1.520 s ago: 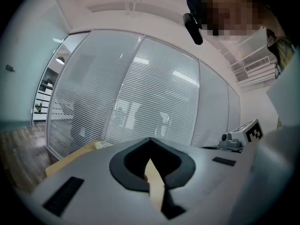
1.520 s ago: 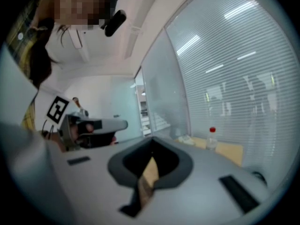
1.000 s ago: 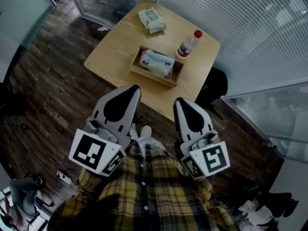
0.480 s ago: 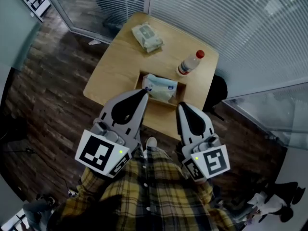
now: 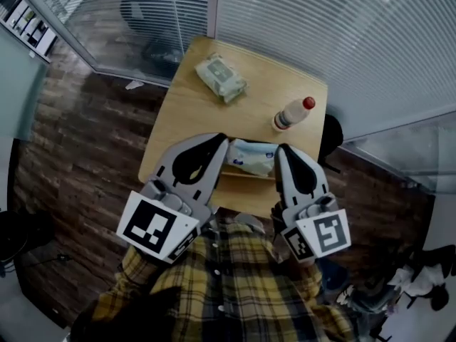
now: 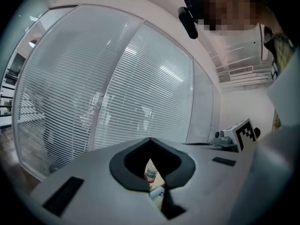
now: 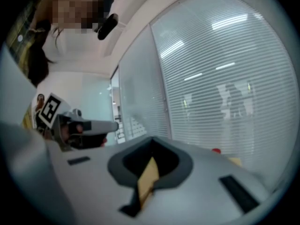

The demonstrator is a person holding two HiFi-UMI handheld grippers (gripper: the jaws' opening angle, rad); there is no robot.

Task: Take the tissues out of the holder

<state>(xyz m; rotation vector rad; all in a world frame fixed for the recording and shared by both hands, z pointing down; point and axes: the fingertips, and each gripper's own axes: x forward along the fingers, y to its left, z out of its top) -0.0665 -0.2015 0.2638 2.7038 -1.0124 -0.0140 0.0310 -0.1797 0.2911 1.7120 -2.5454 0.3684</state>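
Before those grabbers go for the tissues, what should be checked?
1. Tissue pack lies in the wooden holder: ok.
2. Left gripper fingers apart for a grab: not ok, shut, empty.
3. Right gripper fingers apart: not ok, shut, empty.
4. Both grippers near the holder: ok, flanking the pack.
5. Bottle out of the way: ok, upright beyond the holder.
6. Height above the pack: cannot tell.

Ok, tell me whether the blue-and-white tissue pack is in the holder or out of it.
In. The tissue pack lies inside the wooden holder, whose front wall shows below it.
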